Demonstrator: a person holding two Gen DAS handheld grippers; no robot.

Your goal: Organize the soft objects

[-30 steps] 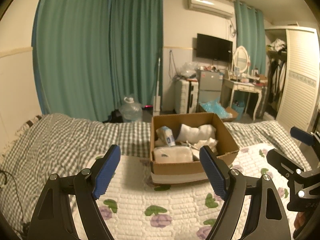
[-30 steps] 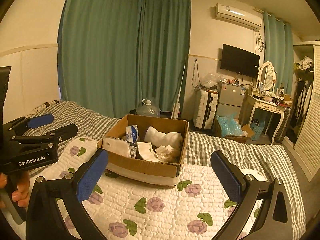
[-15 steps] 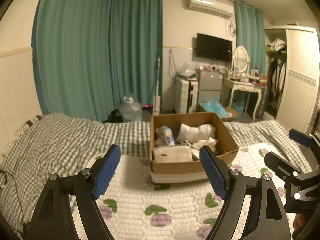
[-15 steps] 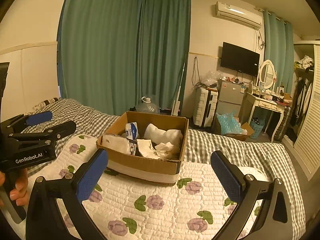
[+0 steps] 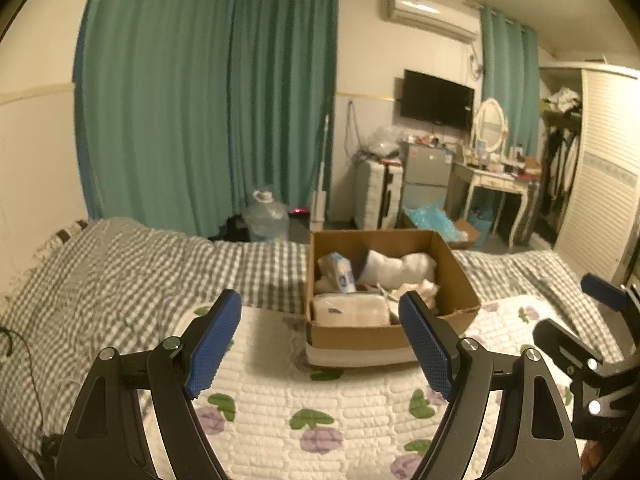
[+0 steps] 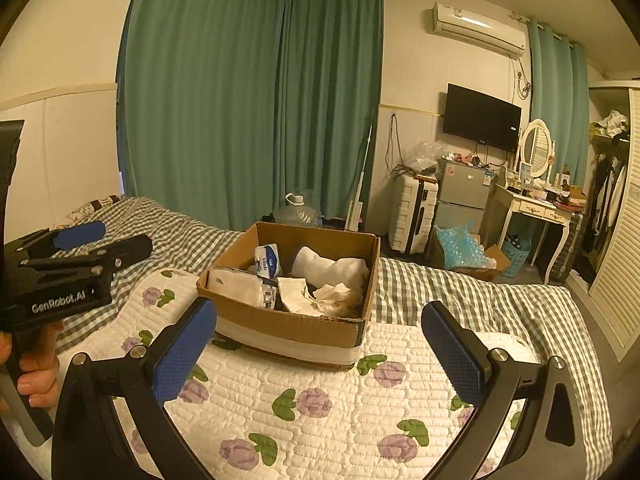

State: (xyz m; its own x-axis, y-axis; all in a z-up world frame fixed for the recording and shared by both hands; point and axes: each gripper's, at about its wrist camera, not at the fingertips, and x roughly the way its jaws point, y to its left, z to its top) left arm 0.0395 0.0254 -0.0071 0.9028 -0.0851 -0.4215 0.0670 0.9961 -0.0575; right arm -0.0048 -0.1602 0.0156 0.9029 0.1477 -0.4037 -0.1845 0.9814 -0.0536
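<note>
Grippers, left (image 5: pixel 320 336) and right (image 6: pixel 320 348), hung wide open and empty, barely shifted in a second, short of the box (image 6: pixel 296 330) holding soft packs and cloths.

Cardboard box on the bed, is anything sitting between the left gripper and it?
Nothing visible. Only bare floral quilt lies between the open left gripper and the cardboard box; the right gripper is open too.
</note>
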